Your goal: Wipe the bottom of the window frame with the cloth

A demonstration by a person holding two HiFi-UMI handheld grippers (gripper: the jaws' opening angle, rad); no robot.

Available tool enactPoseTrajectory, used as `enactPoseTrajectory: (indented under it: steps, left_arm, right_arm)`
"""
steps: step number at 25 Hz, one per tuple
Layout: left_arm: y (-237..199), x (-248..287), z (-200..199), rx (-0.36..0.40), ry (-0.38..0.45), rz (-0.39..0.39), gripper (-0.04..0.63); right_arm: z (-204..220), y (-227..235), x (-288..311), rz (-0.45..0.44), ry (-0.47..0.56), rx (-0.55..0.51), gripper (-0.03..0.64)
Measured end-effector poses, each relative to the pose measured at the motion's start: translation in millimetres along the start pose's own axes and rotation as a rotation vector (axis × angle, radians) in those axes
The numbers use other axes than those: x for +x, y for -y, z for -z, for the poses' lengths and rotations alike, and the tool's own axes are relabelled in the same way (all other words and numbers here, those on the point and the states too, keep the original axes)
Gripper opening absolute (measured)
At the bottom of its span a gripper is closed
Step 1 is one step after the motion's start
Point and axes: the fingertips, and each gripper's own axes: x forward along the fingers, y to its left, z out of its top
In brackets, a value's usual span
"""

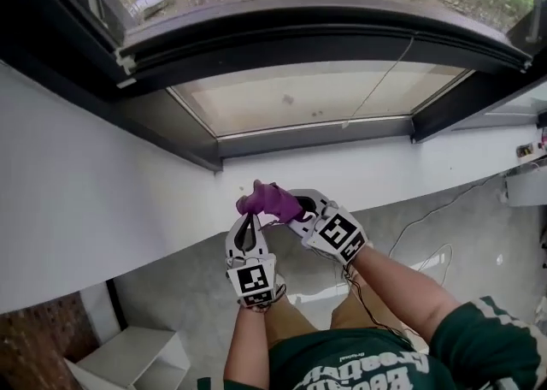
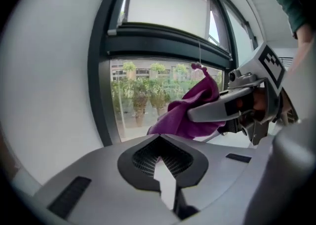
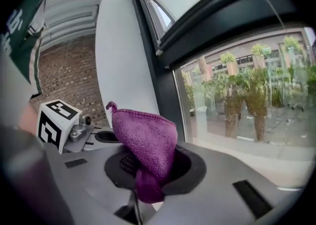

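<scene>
A purple cloth [image 1: 269,200] is bunched up and pinched in my right gripper [image 1: 295,207], just below the white sill wall. In the right gripper view the cloth [image 3: 145,145] stands up out of that gripper [image 3: 148,172], whose jaws are shut on its lower end. My left gripper [image 1: 250,215] is close beside it on the left, tips together with nothing between them, pointing at the cloth [image 2: 190,113]. In its own view the left gripper [image 2: 163,160] is shut and empty. The window frame's dark bottom rail [image 1: 308,138] lies above both grippers, apart from them.
A thin blind cord [image 1: 385,72] hangs across the glass. The white sill wall [image 1: 102,183] runs slanting across the view. A white cable [image 1: 427,219] trails on the grey floor at the right, and a white shelf unit [image 1: 128,358] stands at the lower left by a brick wall [image 1: 38,333].
</scene>
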Motion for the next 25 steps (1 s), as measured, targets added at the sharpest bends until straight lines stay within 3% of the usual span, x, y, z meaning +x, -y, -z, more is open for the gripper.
enactPoseTrajectory:
  steps: [6,12,19,25]
  left_arm:
    - [59,-50,-80,0.064,0.032,0.07,0.006]
    - [111,-79,-179,0.093,0.185,0.121,0.006]
    - [173,-94,-211,0.182,0.243,0.224,0.006]
    - [215,-109,-233,0.168,0.261,0.32,0.006]
  right_arm:
    - [-83,-6,-109,0.066,0.105,-0.069,0.083]
    - [-128,-10,-184,0.148,0.209,-0.097,0.084]
    - [-153,-9,-256,0.271,0.29,-0.133,0.084]
    - [-158,-10,-307,0.357,0.348,-0.142,0.084]
